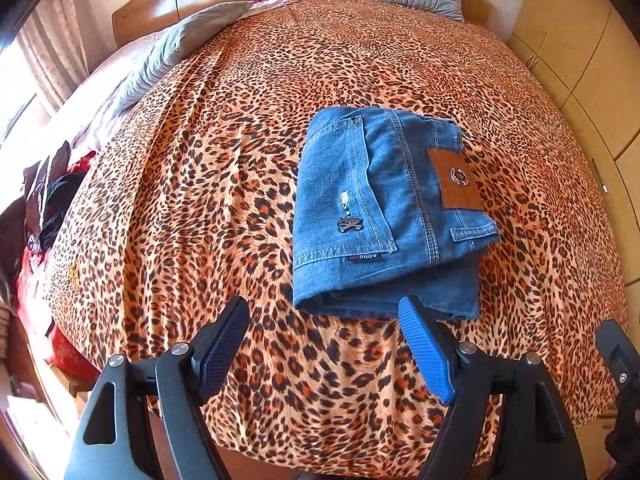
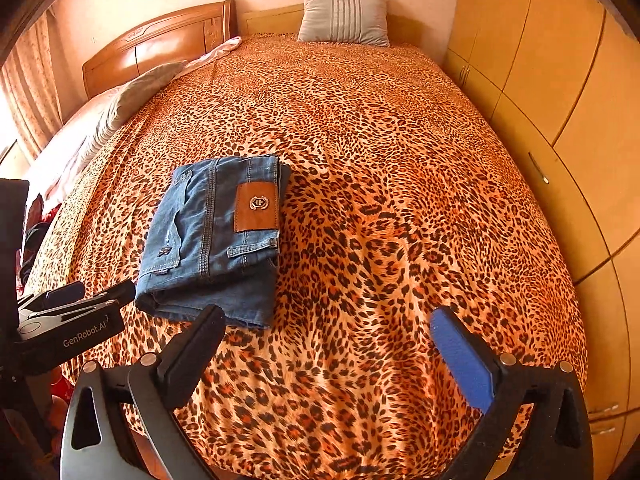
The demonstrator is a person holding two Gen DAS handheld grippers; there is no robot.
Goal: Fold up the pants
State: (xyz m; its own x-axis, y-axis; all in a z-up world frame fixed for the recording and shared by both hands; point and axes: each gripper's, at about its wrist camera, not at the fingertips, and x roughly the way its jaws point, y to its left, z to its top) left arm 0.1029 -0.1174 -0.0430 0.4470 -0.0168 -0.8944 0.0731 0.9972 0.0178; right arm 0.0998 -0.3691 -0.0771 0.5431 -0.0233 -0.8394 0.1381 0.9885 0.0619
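Note:
Blue jeans [image 1: 384, 216] lie folded into a compact stack on the leopard-print bedspread [image 1: 224, 184], brown leather patch up. In the right wrist view the jeans [image 2: 216, 240] sit left of centre. My left gripper [image 1: 324, 312] is open and empty, just in front of the stack's near edge, not touching it. My right gripper [image 2: 326, 320] is open and empty, to the right of the jeans over bare bedspread [image 2: 400, 200]. The left gripper [image 2: 108, 294] also shows at the left edge of the right wrist view.
A grey striped pillow [image 2: 344, 16] stands at the head of the bed. Grey and pink bedding [image 1: 160, 52] lies along the left side, by a wooden headboard [image 2: 156, 44]. Wardrobe doors [image 2: 560, 92] run close along the right. Dark and red clothes [image 1: 44, 216] are piled at the left.

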